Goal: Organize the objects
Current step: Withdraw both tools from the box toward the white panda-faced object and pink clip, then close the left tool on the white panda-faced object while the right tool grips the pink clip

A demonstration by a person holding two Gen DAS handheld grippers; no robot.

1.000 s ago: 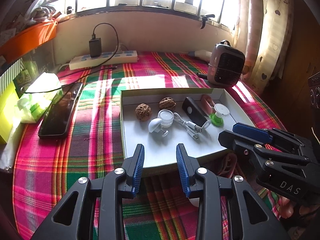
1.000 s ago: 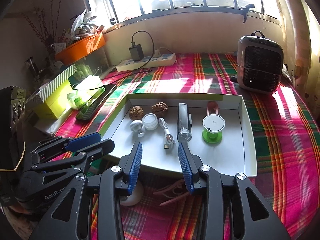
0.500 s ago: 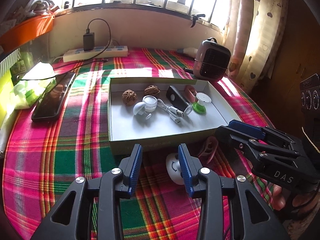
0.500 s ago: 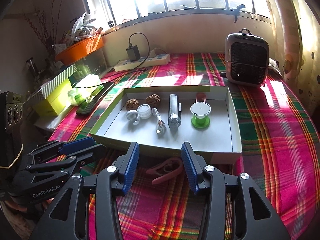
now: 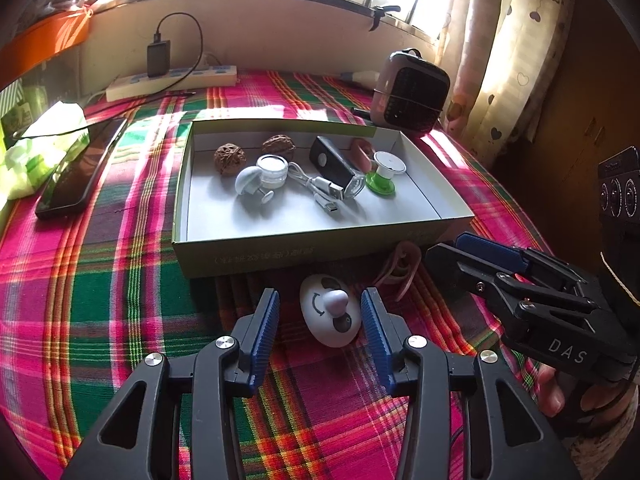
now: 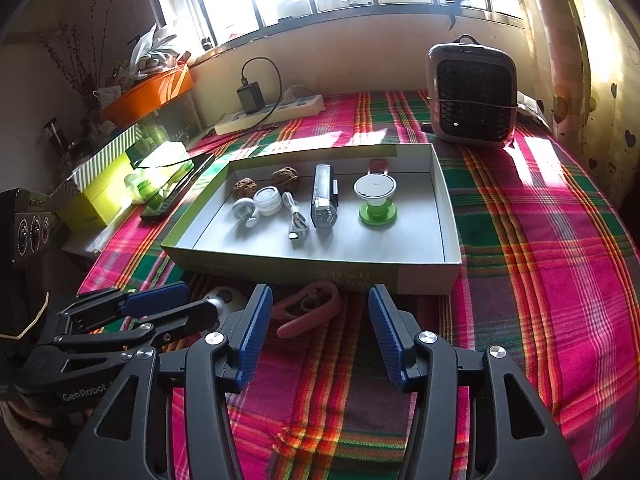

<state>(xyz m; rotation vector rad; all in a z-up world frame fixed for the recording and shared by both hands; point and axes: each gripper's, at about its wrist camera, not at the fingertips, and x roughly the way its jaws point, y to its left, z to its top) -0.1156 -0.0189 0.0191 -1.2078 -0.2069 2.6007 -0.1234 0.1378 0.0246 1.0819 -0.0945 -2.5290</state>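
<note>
A shallow white box [image 5: 320, 248] on the plaid cloth holds two walnuts, a small white jar [image 5: 272, 168], a USB cable, a black gadget and a green-and-white spool [image 5: 382, 178]. In front of it lie a white oval gadget [image 5: 332, 316] and a pink clip [image 6: 308, 308]. My left gripper [image 5: 320, 300] straddles the white gadget with its jaws opening, and neither pad touches it. My right gripper [image 6: 320, 294] hovers over the pink clip, its jaws also opening, clear of the clip. Each gripper appears in the other's view: the right [image 5: 444, 254], the left [image 6: 200, 300].
A small heater [image 6: 470, 96] stands behind the box [image 6: 320, 272] at the right. A power strip [image 5: 172, 82] with a charger lies along the back wall. A dark phone [image 5: 80, 168] and a tissue pack [image 5: 36, 148] lie at the left. A curtain hangs at the right.
Both grippers have drawn back from over the box and sunk toward the cloth in front of it. Their jaws have widened. The white gadget and the pink clip now show between them.
</note>
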